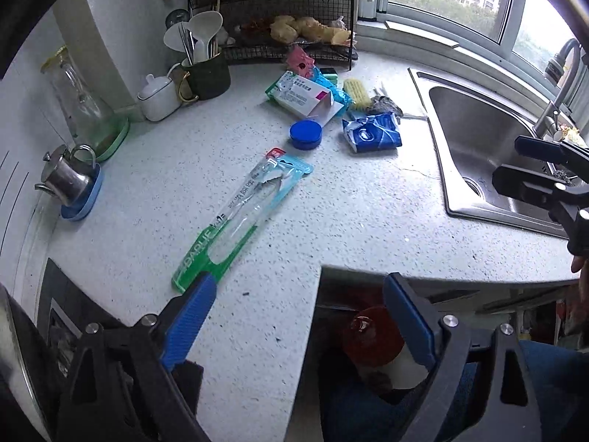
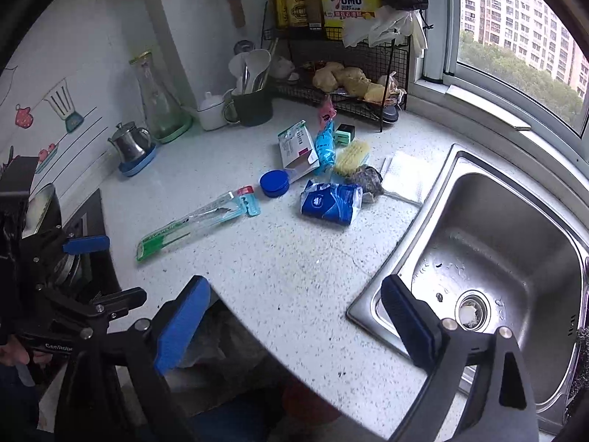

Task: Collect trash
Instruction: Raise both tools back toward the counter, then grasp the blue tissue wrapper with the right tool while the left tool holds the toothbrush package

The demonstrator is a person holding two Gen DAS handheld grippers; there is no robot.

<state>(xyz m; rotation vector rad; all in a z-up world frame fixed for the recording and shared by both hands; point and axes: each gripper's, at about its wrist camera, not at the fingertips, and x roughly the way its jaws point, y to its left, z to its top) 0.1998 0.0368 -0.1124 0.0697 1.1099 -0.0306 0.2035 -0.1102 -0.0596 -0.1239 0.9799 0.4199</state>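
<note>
Lying flat on the surface left of the sink, a long green-and-clear toothbrush pack; left claw and right claw hover spread, empty.

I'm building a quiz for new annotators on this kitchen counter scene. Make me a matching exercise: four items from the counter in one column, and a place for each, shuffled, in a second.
Things:
1. toothbrush package
2. blue lid
3. steel teapot
4. ginger

Places:
A. on the wire rack's lower shelf
B. on a blue coaster by the wall
C. nearest the counter's front edge, lying flat
D. between the toothbrush package and the opened white box

Pairs: 1-C, 2-D, 3-B, 4-A
</note>
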